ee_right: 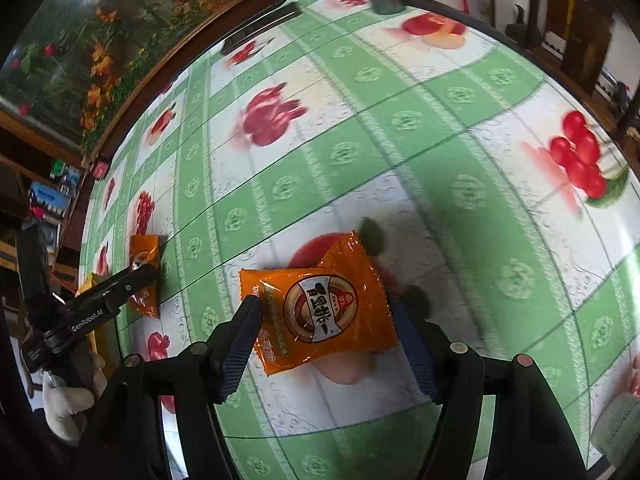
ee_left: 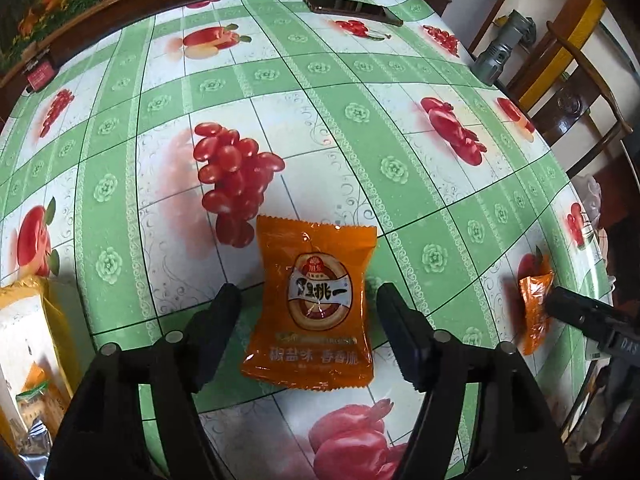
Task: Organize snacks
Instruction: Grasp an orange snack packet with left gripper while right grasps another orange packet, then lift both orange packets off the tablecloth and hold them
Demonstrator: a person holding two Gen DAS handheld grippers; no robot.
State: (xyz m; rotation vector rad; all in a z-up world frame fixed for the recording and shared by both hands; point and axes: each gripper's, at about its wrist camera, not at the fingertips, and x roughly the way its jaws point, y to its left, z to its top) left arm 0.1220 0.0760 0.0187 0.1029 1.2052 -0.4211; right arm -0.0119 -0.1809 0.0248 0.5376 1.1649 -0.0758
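Table [ee_left: 360, 128] with green fruit-print cloth filled both views. Left gripper [ee_left: 308, 304] was open, straddling a flat orange snack packet [ee_left: 312, 308] at lower centre. Right gripper [ee_right: 324, 320] bracketed a second orange packet [ee_right: 320, 316]; grip uncertain, cannot tell. Judged step: pick-up. Next: close, lift toward yellow snack box [ee_left: 24, 340], lower left.

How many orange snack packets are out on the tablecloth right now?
2: one orange packet between the open left gripper fingers, another packet between the right gripper fingers. The bag may hide more.
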